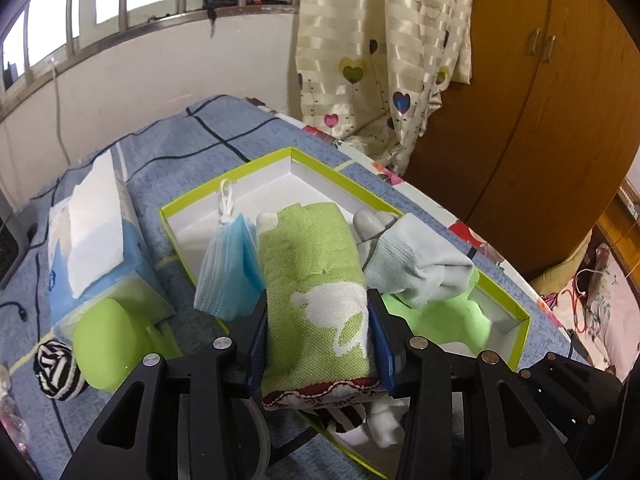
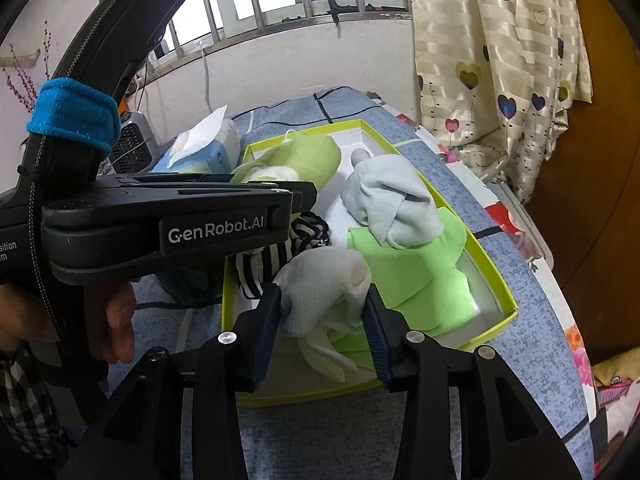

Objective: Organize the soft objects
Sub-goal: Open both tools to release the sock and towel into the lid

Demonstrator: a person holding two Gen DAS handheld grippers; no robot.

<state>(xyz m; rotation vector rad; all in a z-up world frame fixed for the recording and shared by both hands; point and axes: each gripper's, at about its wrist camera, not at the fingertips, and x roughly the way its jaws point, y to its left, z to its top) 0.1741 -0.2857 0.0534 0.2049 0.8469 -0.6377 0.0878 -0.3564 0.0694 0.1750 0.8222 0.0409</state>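
Risk first at the left edge of the bed: striped sock ball [image 1: 59, 371], green pouch [image 1: 108, 344] and tissue pack [image 1: 94, 240] outside the green-rimmed box [image 1: 524, 332], near the edge, easily knocked off. Left hand-held gripper [image 1: 318, 344] partly open, pads against a rolled green towel [image 1: 316, 284] over the box's near end; likely to squash the blue masks [image 1: 228, 272] or unroll on release. Right hand-held gripper [image 2: 324, 320] partly open around a white sock bundle [image 2: 320, 284] inside the box; loose tails could snag and lift out on withdrawal.
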